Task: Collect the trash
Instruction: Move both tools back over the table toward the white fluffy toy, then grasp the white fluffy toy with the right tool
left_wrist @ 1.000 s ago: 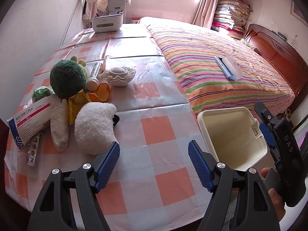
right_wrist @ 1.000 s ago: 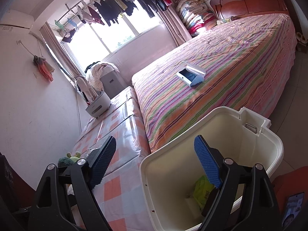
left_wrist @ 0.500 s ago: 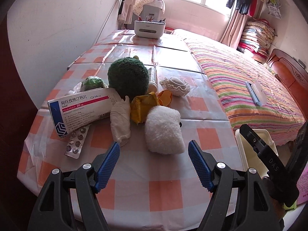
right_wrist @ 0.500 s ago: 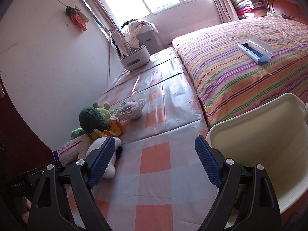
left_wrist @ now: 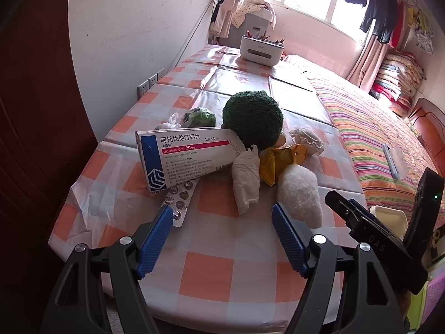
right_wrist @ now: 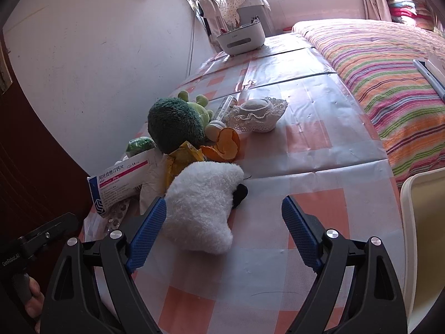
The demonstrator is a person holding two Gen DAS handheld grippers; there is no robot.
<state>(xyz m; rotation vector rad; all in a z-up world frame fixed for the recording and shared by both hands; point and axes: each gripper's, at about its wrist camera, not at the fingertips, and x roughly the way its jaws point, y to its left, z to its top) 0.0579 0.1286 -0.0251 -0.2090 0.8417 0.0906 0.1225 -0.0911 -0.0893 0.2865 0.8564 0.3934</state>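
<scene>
While both tools hang over the glossy checked tablecloth (left_wrist: 222,267), the left gripper (left_wrist: 222,239) and the right gripper (right_wrist: 222,233) stand wide with nothing between their ribbed blue pads. Just ahead of the left gripper lie a crumpled white tissue (left_wrist: 246,178) and a foil blister strip (left_wrist: 180,197), the strip tucked under a glossy carton (left_wrist: 189,158) printed "Atorvastatin Calcium Tablets 20 mg". A crinkled yellow wrapper (left_wrist: 274,158) and curled orange peel (right_wrist: 226,143) sit further on, among fuzzy toys — a white plush (right_wrist: 203,208) touching the right gripper's left pad, a dark green one (right_wrist: 173,123) behind. The cream plastic bin (right_wrist: 422,236) stands off the right gripper's right side, its contents hidden.
</scene>
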